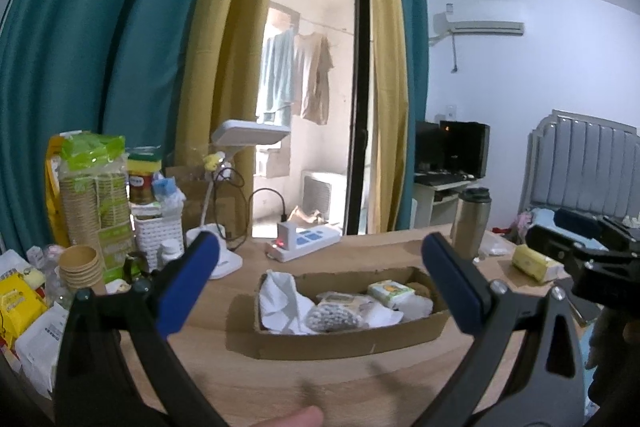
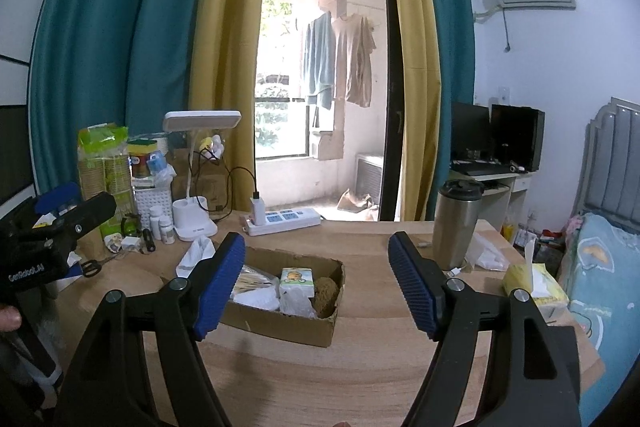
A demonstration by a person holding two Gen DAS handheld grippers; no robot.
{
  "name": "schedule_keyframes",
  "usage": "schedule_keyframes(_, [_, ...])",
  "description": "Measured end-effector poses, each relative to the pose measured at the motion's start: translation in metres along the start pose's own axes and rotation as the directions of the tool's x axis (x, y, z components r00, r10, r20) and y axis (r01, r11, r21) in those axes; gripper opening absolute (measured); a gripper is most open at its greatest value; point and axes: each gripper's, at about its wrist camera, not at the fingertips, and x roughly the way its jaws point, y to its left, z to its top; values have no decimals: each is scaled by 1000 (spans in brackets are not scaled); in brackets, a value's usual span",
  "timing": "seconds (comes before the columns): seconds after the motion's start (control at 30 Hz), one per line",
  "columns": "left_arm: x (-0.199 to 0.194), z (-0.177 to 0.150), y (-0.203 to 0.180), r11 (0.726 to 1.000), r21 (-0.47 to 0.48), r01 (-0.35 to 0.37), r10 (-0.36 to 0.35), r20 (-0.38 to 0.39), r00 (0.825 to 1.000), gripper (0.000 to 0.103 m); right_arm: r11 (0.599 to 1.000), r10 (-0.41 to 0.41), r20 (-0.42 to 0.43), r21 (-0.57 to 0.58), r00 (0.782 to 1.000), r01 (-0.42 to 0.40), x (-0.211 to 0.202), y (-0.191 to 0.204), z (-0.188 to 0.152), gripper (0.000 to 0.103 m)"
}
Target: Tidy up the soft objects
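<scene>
A low cardboard box [image 1: 352, 341] lies on the wooden desk, also in the right wrist view [image 2: 280, 327]. It holds a crumpled white cloth [image 1: 280, 299], a grey knitted piece [image 1: 330, 317], a small tissue pack [image 1: 390, 291] and a brown sponge [image 2: 325, 293]. Another white cloth [image 2: 198, 255] lies outside the box at its far left corner. A yellow tissue pack [image 2: 536, 283] sits at the desk's right edge. My left gripper [image 1: 320, 247] hovers over the box, wide open and empty. My right gripper [image 2: 317, 241] is open too, with nothing between its blue pads.
A steel tumbler [image 2: 456, 223] stands at the right with a white bag [image 2: 486, 253] beside it. A power strip [image 2: 284, 219], a desk lamp [image 2: 196, 215], scissors [image 2: 94, 267], bottles and stacked paper cups [image 1: 80, 267] crowd the back left. A bed [image 2: 600, 267] borders the desk's right.
</scene>
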Motion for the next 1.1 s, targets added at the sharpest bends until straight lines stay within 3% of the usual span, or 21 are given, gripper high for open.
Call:
schedule_keyframes(0.27, [-5,1,-7,999,17,29,-29,9,1000,102,1000,1,1,2,1000,-1,-1,0,0,77])
schedule_keyframes(1.1, [-6,0,-7,999,9,33,-33,4,999,102,1000,7,-3,-2,1000,-7,0,5,-1,77])
